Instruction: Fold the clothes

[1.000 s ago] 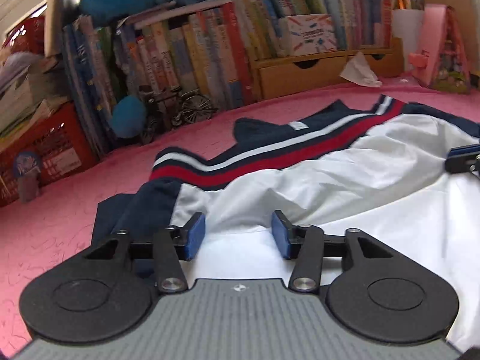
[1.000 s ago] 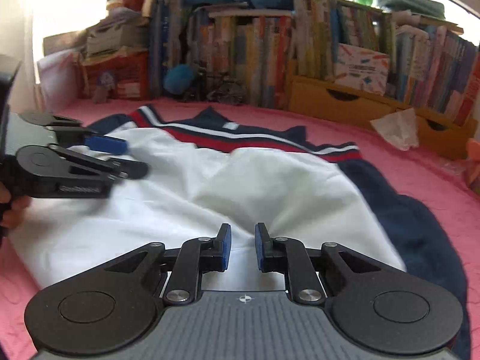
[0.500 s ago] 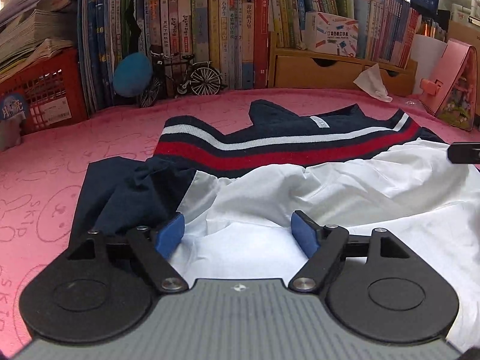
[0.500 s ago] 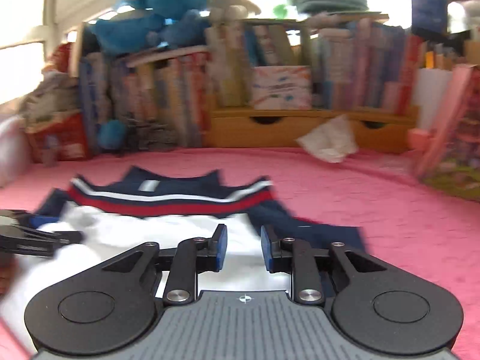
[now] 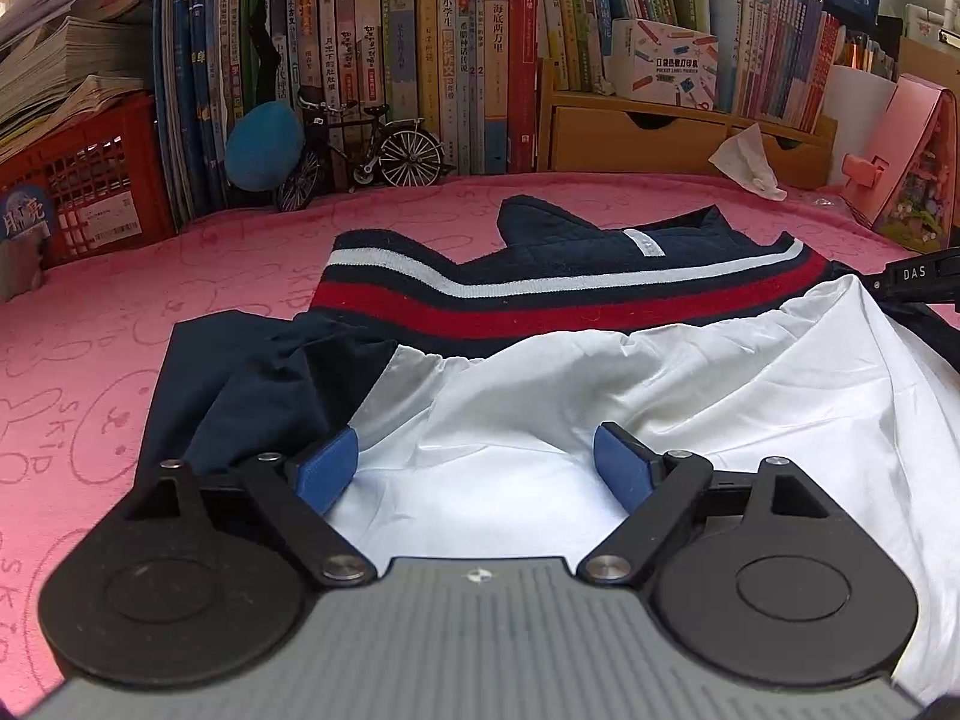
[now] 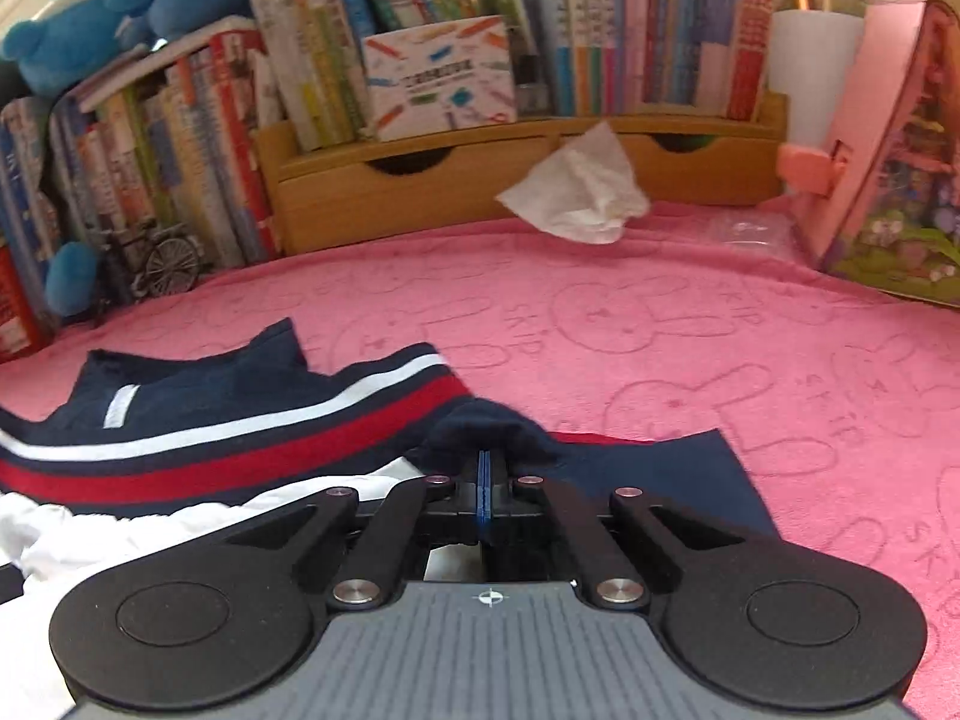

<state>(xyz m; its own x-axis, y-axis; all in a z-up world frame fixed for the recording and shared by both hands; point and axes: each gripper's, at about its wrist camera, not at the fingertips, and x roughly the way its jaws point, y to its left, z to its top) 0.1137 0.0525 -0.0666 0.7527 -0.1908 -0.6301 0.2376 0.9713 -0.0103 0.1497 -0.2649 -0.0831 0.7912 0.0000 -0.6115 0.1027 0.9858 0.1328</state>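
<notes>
**Jacket half-gripped, sleeve fold at risk**

The jacket (image 5: pixel 600 360) lies spread on the pink bench (image 6: pixel 660 330). Right claw (image 6: pixel 483 483) is clamped on its navy sleeve (image 6: pixel 492 429); left claw (image 5: pixel 474 468) is opening above the white lining, gripping nothing. A thin pinch may slip (bunching the fold). Open bench lies beyond the jacket's collar.

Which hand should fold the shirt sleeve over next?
Probably right: its tool is shut on the navy sleeve of the navy, red and white shirt. The left tool is opening, pinching nothing.
</notes>
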